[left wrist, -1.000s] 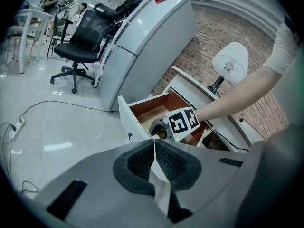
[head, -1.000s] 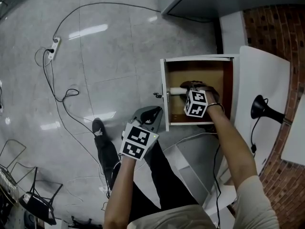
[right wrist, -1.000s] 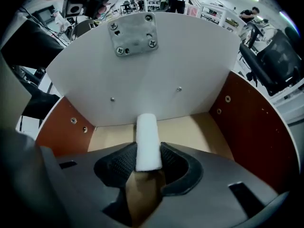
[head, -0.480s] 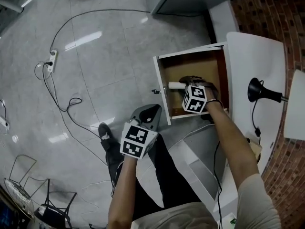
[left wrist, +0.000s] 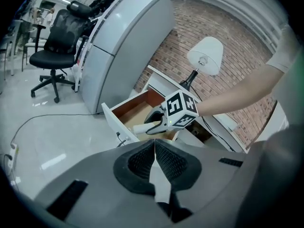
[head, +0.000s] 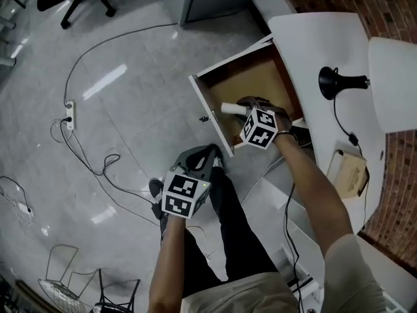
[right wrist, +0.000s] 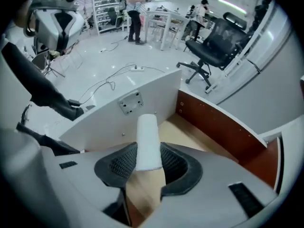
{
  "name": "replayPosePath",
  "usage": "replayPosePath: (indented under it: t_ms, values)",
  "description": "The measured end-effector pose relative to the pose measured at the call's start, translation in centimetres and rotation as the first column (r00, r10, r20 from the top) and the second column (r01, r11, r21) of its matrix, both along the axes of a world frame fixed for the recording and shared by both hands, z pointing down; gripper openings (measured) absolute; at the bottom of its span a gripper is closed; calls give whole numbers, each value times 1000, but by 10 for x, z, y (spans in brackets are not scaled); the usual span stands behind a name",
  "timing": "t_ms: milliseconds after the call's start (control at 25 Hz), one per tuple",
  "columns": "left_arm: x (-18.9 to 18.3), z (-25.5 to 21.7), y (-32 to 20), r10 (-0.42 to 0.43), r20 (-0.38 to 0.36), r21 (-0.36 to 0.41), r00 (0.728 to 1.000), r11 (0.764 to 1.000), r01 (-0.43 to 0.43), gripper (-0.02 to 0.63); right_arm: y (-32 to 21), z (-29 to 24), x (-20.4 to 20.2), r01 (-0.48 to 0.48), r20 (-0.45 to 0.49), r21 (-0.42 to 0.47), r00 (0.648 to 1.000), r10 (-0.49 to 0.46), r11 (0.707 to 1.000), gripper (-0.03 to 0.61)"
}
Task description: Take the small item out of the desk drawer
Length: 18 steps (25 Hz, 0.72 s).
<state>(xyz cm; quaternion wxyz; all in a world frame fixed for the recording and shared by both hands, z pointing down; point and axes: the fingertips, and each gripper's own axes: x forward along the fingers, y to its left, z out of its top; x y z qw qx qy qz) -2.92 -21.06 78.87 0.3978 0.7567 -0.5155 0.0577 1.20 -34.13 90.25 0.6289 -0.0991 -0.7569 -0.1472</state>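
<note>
Over the open desk drawer [head: 238,77], the right gripper [right wrist: 149,164] pinches one end of the small white cylinder [right wrist: 147,139] — light, stiff and smooth, I'd guess, so safer gripped mid-body — while the left gripper [left wrist: 154,161] hangs closed, empty.

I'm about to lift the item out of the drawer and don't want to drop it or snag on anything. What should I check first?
1. Grip: right gripper pads press both sides of the white cylinder: ok.
2. Drawer open far enough: ok.
3. Cylinder sits near the front, clear of the desk top: ok.
4. Left gripper shut, empty, away from the drawer: ok.
5. Cylinder lifted off the drawer floor: cannot tell.
</note>
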Motion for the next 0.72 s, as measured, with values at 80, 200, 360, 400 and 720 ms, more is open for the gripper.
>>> replayPosePath:
  t_ms: [80,200,360,400,720]
  values:
    - [-4,-8,8,26,20,1,999,1000,-26,17,7,-12,-3,-94,44,-10,995,94,996,172]
    - [-9,-24,17,44,45,1,998,999,-44,17,15,-32,-6,-234,105,-33,966,236,972,170]
    - [-9,-57,30,76,90,30,993,996,-79,17,27,-80,1,-500,225,-108,830,511,859,169]
    - [-13,-63,35,78,99,31,992,996,-82,17,32,-94,0,-564,263,-143,771,580,813,169]
    - [-22,-116,49,64,113,44,992,997,-69,17,58,-184,-2,-733,433,-272,485,760,623,169]
